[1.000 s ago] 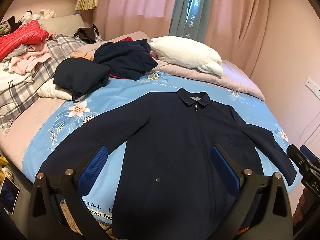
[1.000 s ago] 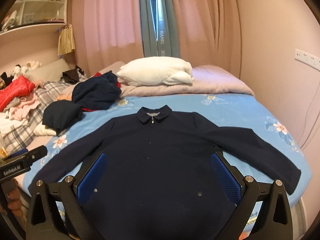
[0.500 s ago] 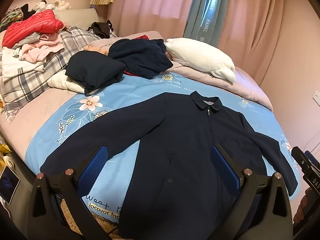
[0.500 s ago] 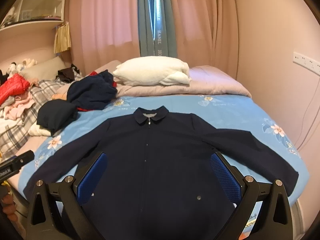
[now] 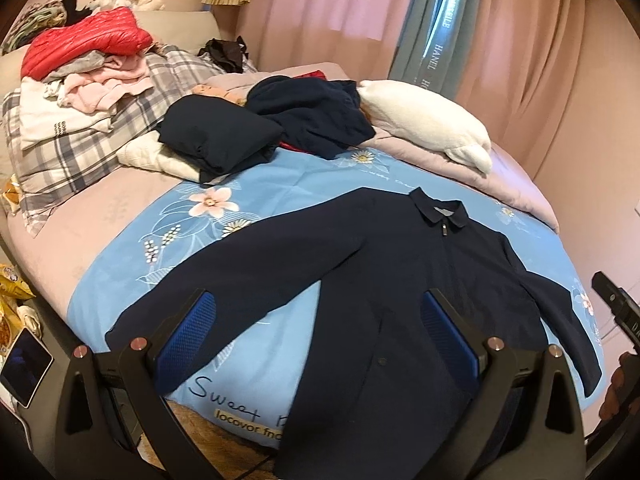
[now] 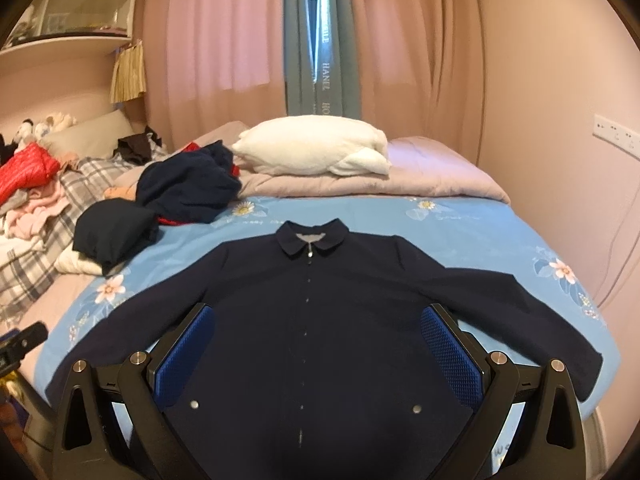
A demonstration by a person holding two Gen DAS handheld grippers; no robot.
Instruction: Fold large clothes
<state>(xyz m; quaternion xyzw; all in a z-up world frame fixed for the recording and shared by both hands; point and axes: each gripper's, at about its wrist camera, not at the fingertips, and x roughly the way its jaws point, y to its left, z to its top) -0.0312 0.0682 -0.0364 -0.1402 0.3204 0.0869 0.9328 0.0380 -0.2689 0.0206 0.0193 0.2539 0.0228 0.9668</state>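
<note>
A dark navy jacket lies flat and face up on the blue floral bedsheet, collar away from me, both sleeves spread out to the sides. My left gripper hovers open above the jacket's left sleeve and hem, nothing between its blue pads. My right gripper hangs open over the jacket's lower front, empty. The other gripper's body shows at the right edge of the left wrist view and the left edge of the right wrist view.
A folded navy garment and a crumpled navy one sit at the bed's far left. A white pillow lies on a mauve quilt. Piled clothes with a red jacket crowd the left. A phone lies below the bed edge.
The left gripper has swung left, so the jacket sits further right in its view. The right gripper has shifted so the jacket is more centred.
</note>
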